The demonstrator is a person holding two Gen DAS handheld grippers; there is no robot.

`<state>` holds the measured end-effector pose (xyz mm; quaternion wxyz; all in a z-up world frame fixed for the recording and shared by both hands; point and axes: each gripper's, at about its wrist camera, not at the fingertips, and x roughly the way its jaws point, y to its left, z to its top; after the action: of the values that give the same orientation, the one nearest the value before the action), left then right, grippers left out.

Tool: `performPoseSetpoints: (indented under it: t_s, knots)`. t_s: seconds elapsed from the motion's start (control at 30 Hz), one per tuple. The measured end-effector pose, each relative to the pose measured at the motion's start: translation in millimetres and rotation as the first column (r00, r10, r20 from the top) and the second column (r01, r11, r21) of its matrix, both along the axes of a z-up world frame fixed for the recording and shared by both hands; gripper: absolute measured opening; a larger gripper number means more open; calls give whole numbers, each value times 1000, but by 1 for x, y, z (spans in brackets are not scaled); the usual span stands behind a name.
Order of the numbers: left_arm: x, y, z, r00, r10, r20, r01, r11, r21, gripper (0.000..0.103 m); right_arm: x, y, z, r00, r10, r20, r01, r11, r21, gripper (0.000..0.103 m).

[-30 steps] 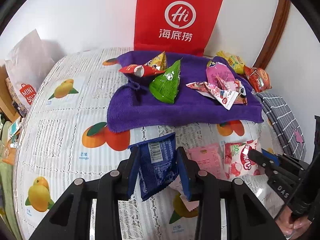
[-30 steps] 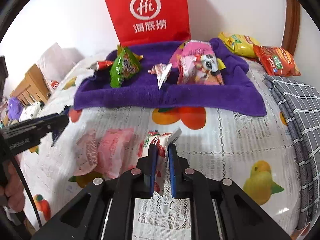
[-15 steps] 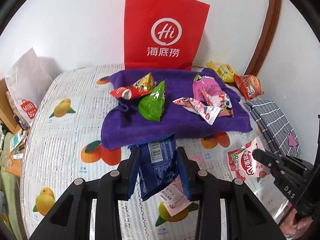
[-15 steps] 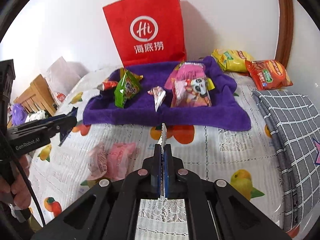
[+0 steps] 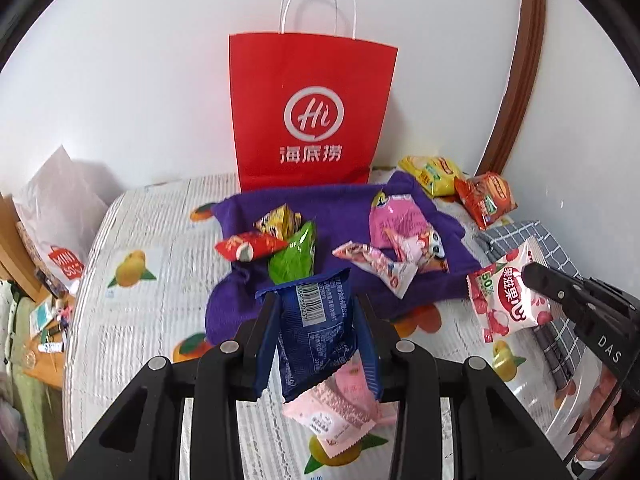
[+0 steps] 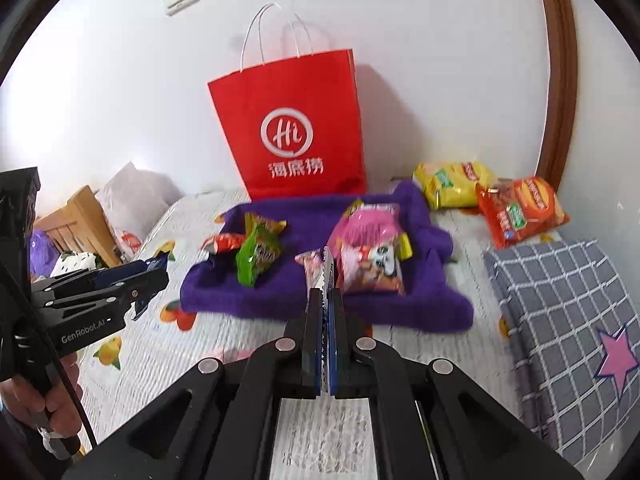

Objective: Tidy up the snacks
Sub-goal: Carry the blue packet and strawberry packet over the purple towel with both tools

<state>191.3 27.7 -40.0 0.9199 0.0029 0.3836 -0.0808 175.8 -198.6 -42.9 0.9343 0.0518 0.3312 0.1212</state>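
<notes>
Both hand-held grippers have risen off the bed since the earlier frames, each carrying a snack up with it; the view now takes in the whole red paper bag, handles included.

The left hand-held gripper is partly open, its pads pressed on the sides of a dark blue packet, and a pink wrapper hangs out below that packet, caught in the same grip. The right hand-held gripper has its jaws nearly together, having just closed further, pinching the flat edge of a white-and-pink lychee pouch, which hangs clear of the bed.

Ahead, between the grippers and the red bag, a purple towel lies on the fruit-print bed cover. On it are a green packet, a small red packet, a yellow triangular pack, a pink bag and a panda-print snack. Beyond the towel's right corner, near the wall, lie a yellow bag and an orange bag, touching each other. A grey checked blanket with a pink star covers the bed's right side. At the left edge a white bag leans against the wall.
</notes>
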Motion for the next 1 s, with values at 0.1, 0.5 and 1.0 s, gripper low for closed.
performPoseSetpoints:
  t_s: [0.1,0.5,1.0]
  knots:
    - [5,-1,6,1000,-2,10,2,1000,4,35,7,-1,7,1000,-12,10,12,1000,-3,3]
    - [30,-1,11,1000,-17,18,17,1000,7,35,35,3,25,999,-31,29,32,999,-6,3]
    - [65,-2,4,999,-27,21,27,1000,3,35,78,5,25,998,-52,30,53,999,-9,3]
